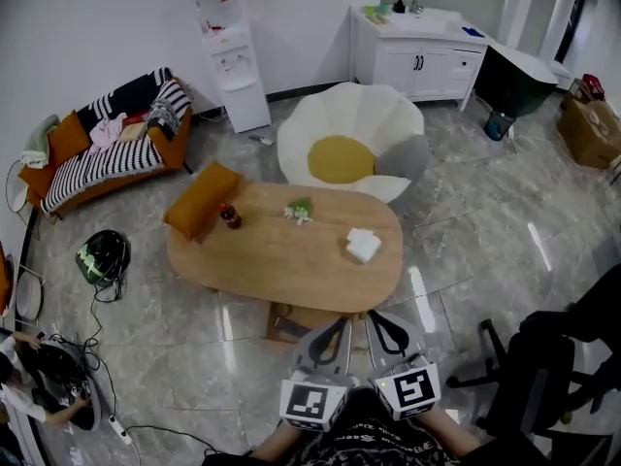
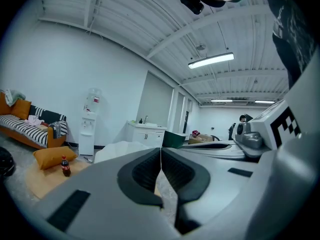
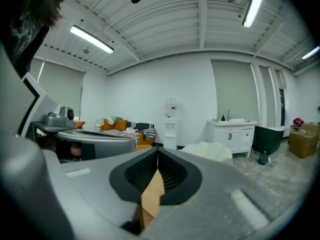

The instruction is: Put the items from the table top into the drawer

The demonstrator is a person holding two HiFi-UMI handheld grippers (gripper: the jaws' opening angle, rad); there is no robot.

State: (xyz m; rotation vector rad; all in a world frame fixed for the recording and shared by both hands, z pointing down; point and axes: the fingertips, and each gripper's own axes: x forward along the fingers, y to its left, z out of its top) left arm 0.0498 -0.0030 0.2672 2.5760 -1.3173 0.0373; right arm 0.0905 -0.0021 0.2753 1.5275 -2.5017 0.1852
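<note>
On the oval wooden table (image 1: 281,265) stand a small cola bottle (image 1: 230,216), a green and white item (image 1: 299,210) and a white box (image 1: 364,245). A brown drawer front (image 1: 291,322) shows under the table's near edge. My left gripper (image 1: 343,324) and right gripper (image 1: 373,320) hang side by side just before that edge, both shut and holding nothing. In the left gripper view the left gripper (image 2: 161,150) has its pads together, with the cola bottle (image 2: 65,166) far to the left. The right gripper (image 3: 158,150) is likewise shut in its own view.
An orange cushion (image 1: 202,200) leans on the table's left end. Behind the table sits a white flower-shaped chair (image 1: 351,142). A striped sofa (image 1: 107,153) is at the left, a black office chair (image 1: 543,367) at the right, and a helmet (image 1: 103,256) and cables lie on the floor.
</note>
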